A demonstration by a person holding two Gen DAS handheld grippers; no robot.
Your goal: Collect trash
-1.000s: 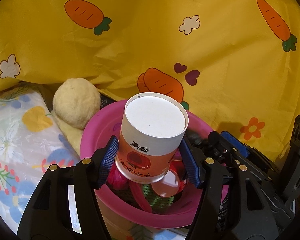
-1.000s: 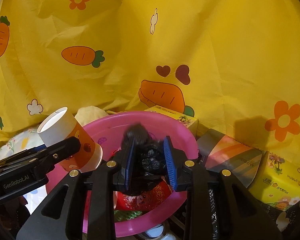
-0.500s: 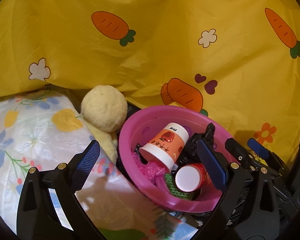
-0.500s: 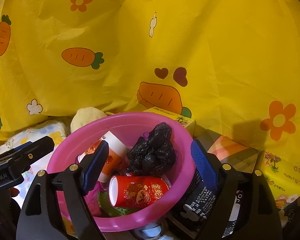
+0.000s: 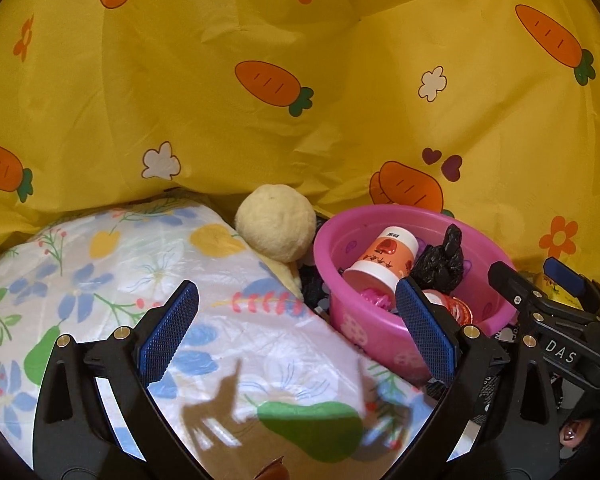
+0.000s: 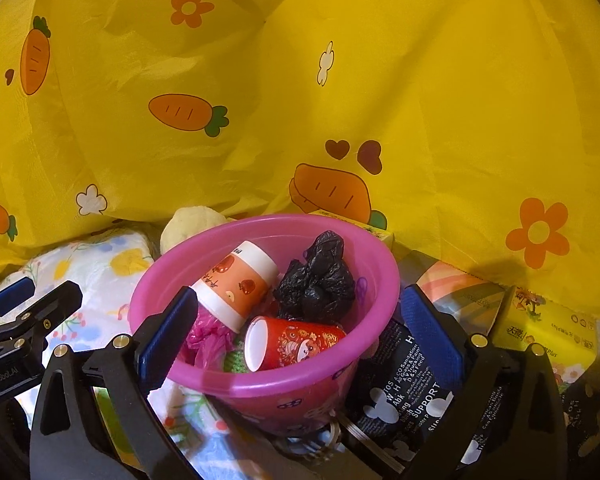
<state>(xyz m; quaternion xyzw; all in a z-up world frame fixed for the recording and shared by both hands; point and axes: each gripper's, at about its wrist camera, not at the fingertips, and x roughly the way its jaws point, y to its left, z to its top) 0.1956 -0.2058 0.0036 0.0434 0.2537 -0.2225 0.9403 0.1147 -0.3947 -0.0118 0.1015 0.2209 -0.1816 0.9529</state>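
A pink basin (image 5: 360, 328) (image 6: 260, 388) holds the trash: an orange-and-white paper cup (image 5: 384, 256) (image 6: 236, 280) on its side, a crumpled black bag (image 5: 440, 260) (image 6: 316, 280), a red cup (image 6: 296, 340) and some pink plastic (image 6: 204, 336). My left gripper (image 5: 296, 312) is open and empty over the floral cloth, left of the basin. My right gripper (image 6: 300, 304) hangs in front of the basin with its jaws opening. The basin shows between them, but the pads touch nothing.
A floral cloth (image 5: 140, 280) covers the left side, with a cream plush ball (image 5: 276, 228) beside the basin. A yellow carrot-print sheet (image 5: 300, 80) hangs behind. Right of the basin lie a black printed packet (image 6: 404, 380), a rainbow box (image 6: 456, 292) and yellow tissue packs (image 6: 548, 320).
Both grippers opened: the left let go of the paper cup and the right let go of the black bag, and both now lie in the basin. The left gripper swung left; the right drew back.
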